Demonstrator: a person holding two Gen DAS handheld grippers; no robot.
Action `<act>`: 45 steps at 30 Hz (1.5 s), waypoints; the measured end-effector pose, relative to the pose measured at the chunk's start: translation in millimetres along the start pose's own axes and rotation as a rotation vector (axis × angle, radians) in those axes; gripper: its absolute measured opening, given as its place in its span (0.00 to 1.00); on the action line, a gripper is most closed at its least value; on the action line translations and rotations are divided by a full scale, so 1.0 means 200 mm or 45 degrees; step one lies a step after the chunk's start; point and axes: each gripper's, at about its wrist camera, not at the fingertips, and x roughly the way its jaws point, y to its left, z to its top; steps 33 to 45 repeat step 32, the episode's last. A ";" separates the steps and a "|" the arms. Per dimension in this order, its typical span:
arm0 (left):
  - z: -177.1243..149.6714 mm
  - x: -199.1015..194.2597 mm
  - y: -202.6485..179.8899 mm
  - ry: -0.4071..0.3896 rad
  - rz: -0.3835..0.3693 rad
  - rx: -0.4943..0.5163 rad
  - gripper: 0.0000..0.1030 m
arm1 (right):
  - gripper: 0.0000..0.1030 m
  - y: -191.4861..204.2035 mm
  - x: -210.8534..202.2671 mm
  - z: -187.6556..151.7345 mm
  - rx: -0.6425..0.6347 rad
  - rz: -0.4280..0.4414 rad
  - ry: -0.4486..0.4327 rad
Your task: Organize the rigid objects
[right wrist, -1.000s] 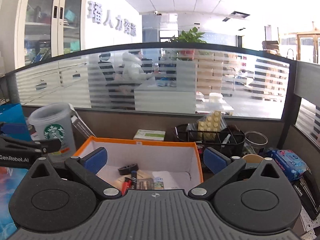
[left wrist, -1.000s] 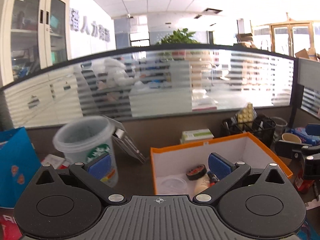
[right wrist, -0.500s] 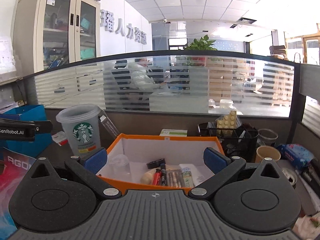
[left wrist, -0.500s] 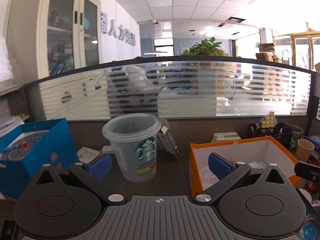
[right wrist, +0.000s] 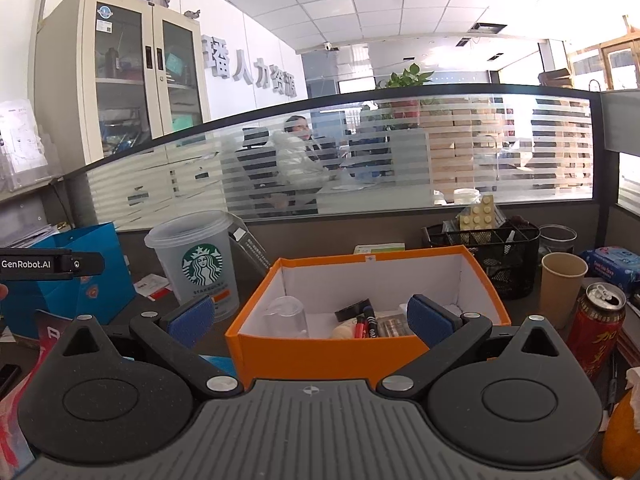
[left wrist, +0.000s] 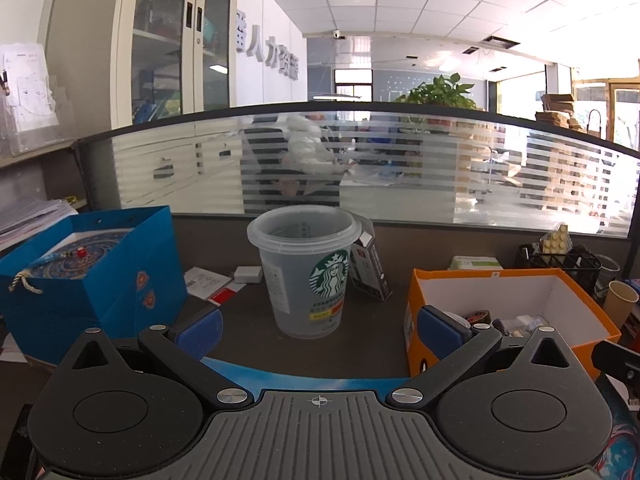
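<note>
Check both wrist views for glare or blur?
Left wrist: ceiling top right blown out, plastic cup sharp. Right wrist: same glare top right, orange box sharp. Both bend the glass partition into an arc.

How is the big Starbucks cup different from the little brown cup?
The Starbucks cup is see-through grey plastic with a green logo; the brown paper cup is plain and not see-through. The Starbucks cup stands left of the orange box, the paper cup to its right. Both stand upright and lidless.

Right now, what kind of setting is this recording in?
Most likely an open-plan office desk: a frosted-stripe glass partition backs the cluttered desk, a glass-door filing cabinet stands against the wall, and a mesh desk organizer sits nearby.
</note>
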 end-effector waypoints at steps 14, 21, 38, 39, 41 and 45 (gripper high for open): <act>-0.07 0.01 0.05 0.051 0.002 -0.024 1.00 | 1.00 0.10 0.01 -0.06 -0.097 0.020 0.027; -0.09 0.03 0.06 0.066 0.006 -0.025 1.00 | 1.00 0.12 0.02 -0.07 -0.114 0.024 0.035; -0.12 -0.01 0.09 -0.001 0.004 -0.080 1.00 | 1.00 0.15 0.03 -0.08 -0.138 0.033 0.043; -0.12 -0.01 0.09 -0.001 0.004 -0.080 1.00 | 1.00 0.15 0.03 -0.08 -0.138 0.033 0.043; -0.12 -0.01 0.09 -0.001 0.004 -0.080 1.00 | 1.00 0.15 0.03 -0.08 -0.138 0.033 0.043; -0.12 -0.01 0.09 -0.001 0.004 -0.080 1.00 | 1.00 0.15 0.03 -0.08 -0.138 0.033 0.043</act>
